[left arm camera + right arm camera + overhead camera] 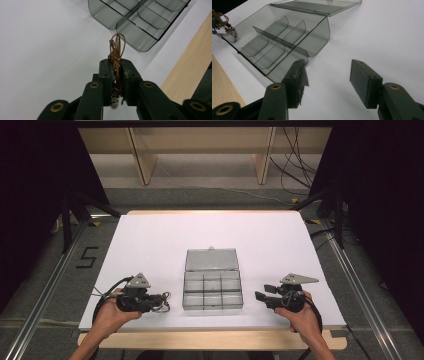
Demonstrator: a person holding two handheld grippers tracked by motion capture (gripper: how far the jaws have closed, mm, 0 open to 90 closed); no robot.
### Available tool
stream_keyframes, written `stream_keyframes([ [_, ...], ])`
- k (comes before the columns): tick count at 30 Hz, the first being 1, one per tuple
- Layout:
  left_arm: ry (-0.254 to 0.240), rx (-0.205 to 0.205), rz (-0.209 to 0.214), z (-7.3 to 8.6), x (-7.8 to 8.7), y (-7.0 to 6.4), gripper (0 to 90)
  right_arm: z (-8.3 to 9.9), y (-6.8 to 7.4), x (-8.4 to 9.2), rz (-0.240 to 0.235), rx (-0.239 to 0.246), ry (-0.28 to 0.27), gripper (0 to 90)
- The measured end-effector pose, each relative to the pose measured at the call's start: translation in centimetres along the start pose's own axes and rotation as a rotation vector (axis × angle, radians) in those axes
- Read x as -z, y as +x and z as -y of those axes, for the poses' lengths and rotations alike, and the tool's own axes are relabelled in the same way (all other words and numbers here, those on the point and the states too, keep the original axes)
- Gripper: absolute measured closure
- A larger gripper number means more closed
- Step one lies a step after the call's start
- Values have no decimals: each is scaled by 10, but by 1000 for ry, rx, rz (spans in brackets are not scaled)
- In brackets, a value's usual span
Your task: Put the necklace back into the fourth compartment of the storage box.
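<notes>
The left hand is resting low at the table's near edge, its left gripper clamping a bundle of brown wire that is sticking out lengthwise beyond the jaws toward the open compartment box; its lower end is blurring between the pads. The right gripper is lying level, jaws apart and holding nothing, beside the box.

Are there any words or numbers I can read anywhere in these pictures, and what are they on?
"5" - black tape mark on the grey floor, left of the table.
Nothing to read on the clear compartment box, the left gripper holding the coiled brown wires, or the right gripper.
</notes>
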State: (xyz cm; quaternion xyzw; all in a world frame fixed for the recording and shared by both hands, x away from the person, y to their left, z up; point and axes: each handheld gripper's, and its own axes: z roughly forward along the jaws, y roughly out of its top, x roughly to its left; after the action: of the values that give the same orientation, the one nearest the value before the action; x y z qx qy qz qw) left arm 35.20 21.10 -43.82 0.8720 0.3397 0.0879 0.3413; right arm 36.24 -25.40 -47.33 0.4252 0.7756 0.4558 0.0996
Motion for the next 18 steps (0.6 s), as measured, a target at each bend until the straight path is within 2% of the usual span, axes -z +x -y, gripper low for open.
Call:
stream_keyframes([
  [1, 2, -7, -3, -2, 2, 0, 789, 0, 0, 0, 1, 5, -5, 474],
  [2, 3, -18, -6, -5, 4, 0, 790, 1, 2, -1, -17, -31, -7, 474],
  [3, 1, -24, -10, -7, 6, 0, 790, 1, 2, -1, -17, -31, -7, 474],
  [4, -13, -5, -16, -9, 6, -2, 790, 1, 2, -1, -17, -31, -6, 474],
  [5, 1, -18, -7, -11, 8, -2, 790, 1, 2, -1, -17, -31, -7, 474],
  [6, -5, -35, -3, -17, 12, -2, 790, 0, -1, 0, 0, 5, -8, 474],
  [8, -1, -46, -3, -20, 14, -2, 790, 0, -1, -1, -16, -4, -2, 474],
  [9, -9, -48, -6, -22, 16, -3, 791, 1, 0, 0, -9, -20, -2, 474],
  [12, -10, -45, 7, -31, 22, -4, 790, 0, -1, -1, -13, -11, -2, 474],
  [13, -10, -72, 4, -38, 26, -4, 790, 0, -1, -1, -13, -12, -1, 474],
  [15, -7, -62, 8, -41, 27, -6, 790, 0, -1, -1, -13, -7, -4, 473],
  [17, -8, -71, 17, -47, 29, -8, 791, 0, -1, -1, -15, -8, -5, 474],
  [18, -10, -90, 18, -51, 29, -8, 790, 0, -1, 0, -11, -8, 2, 474],
])
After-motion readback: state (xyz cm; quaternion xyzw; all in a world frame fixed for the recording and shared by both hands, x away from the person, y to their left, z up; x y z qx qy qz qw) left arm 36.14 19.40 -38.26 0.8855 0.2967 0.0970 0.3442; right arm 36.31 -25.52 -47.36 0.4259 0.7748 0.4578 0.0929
